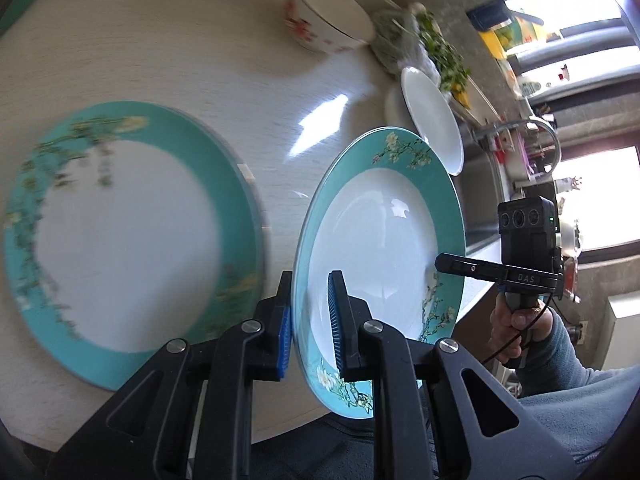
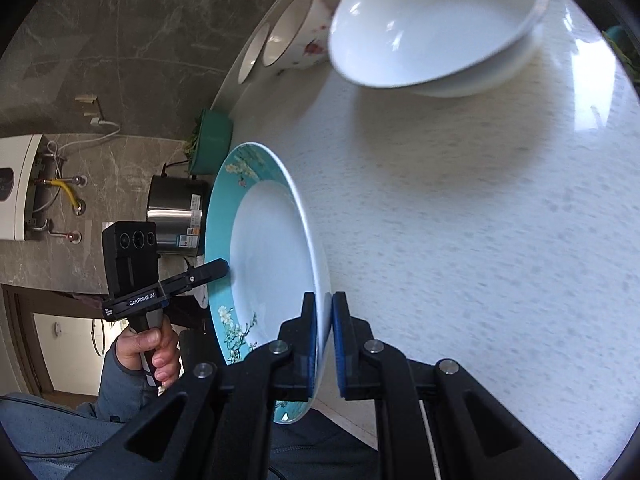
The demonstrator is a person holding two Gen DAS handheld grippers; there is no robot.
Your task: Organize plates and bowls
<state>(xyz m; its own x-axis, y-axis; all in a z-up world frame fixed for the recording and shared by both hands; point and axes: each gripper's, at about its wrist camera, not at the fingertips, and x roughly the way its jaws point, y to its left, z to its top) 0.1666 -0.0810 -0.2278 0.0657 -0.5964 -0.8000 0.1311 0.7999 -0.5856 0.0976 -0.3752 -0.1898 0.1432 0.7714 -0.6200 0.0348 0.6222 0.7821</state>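
left gripper (image 1: 310,312) clamped on rim of teal plate (image 1: 384,240), plate tilted off tabletop (image 1: 160,60). right gripper (image 2: 324,340) pinches opposite rim. second teal plate (image 1: 120,224) flat at 9 o'clock, blurred. glossy ceramic, floral border, white centre. white bowl (image 2: 432,20) at 1 o'clock in right view, floral bowl (image 1: 328,16) at 12. tabletop pale, speckled.

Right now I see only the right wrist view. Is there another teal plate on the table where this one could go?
Observer: Yes, a second teal plate lies flat on the table, beside the held plate.
Operator: Are the left tool's pads on the rim?
Observer: Yes, the left tool is shut on the rim, one pad on each face.
Operator: Is anything on the flat plate?
Observer: It looks bare, though it is blurred.
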